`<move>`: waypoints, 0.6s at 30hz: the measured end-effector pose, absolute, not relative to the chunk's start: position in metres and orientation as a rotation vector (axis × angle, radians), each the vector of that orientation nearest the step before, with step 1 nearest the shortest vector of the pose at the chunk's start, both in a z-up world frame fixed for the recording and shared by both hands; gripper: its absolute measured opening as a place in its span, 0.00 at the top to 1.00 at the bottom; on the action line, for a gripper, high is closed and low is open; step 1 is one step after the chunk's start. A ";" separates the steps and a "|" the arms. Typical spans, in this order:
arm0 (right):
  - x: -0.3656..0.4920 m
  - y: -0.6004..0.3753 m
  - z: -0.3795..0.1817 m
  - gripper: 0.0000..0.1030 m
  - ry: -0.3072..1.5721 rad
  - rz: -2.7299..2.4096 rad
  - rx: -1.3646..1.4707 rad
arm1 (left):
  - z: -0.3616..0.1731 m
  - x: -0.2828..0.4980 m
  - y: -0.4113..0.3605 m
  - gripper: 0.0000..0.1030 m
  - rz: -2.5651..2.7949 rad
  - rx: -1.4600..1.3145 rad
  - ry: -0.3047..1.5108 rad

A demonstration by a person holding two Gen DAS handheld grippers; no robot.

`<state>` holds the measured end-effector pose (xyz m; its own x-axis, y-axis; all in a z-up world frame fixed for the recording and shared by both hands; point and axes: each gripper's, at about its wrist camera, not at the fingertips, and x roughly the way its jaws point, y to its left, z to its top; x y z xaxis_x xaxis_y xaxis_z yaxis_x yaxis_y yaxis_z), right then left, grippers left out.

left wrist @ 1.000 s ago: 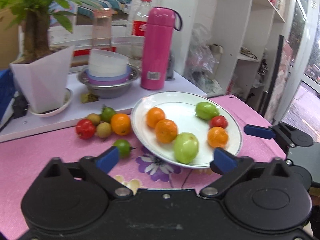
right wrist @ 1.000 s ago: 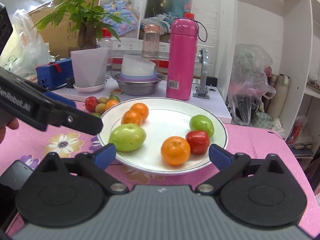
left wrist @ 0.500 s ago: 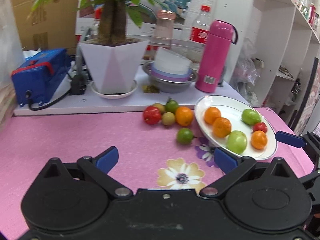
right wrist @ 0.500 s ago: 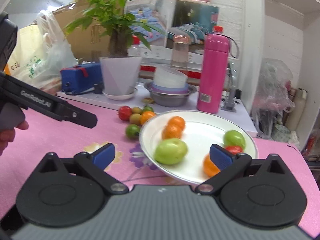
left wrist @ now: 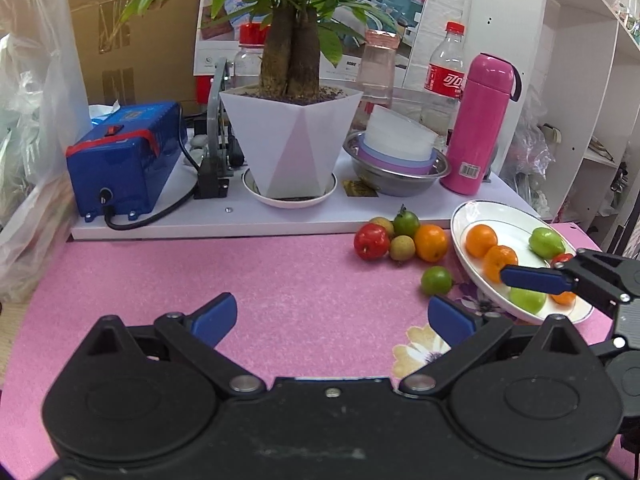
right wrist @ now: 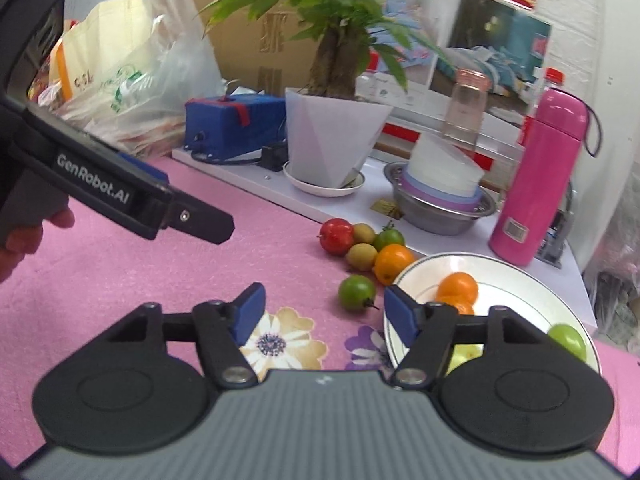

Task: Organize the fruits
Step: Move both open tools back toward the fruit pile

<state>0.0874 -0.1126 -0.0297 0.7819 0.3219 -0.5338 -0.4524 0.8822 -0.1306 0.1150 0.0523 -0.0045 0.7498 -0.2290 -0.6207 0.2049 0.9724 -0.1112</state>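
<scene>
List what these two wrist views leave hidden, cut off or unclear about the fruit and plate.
- Left wrist view: the right gripper covers parts of the plate's fruit.
- Right wrist view: the same gripper's finger and body hide the plate's near side and most of a green fruit.
- The small brown fruits cannot be identified.

plate [left wrist: 464,216]: right tool [left wrist: 532,278] hides part | bottle label: blurred
</scene>
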 end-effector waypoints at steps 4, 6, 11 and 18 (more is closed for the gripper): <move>0.103 -0.104 -0.036 0.47 0.540 0.446 -0.311 | -0.006 0.126 0.050 0.00 -0.240 -0.026 0.688; 0.111 -0.101 -0.039 0.50 0.546 0.455 -0.339 | -0.007 0.131 0.048 0.00 -0.245 -0.019 0.688; 0.129 -0.097 -0.045 0.56 0.555 0.462 -0.393 | -0.009 0.146 0.041 0.00 -0.252 -0.004 0.685; 0.143 -0.096 -0.057 0.61 0.565 0.451 -0.484 | -0.015 0.168 0.033 0.15 -0.275 -0.003 0.708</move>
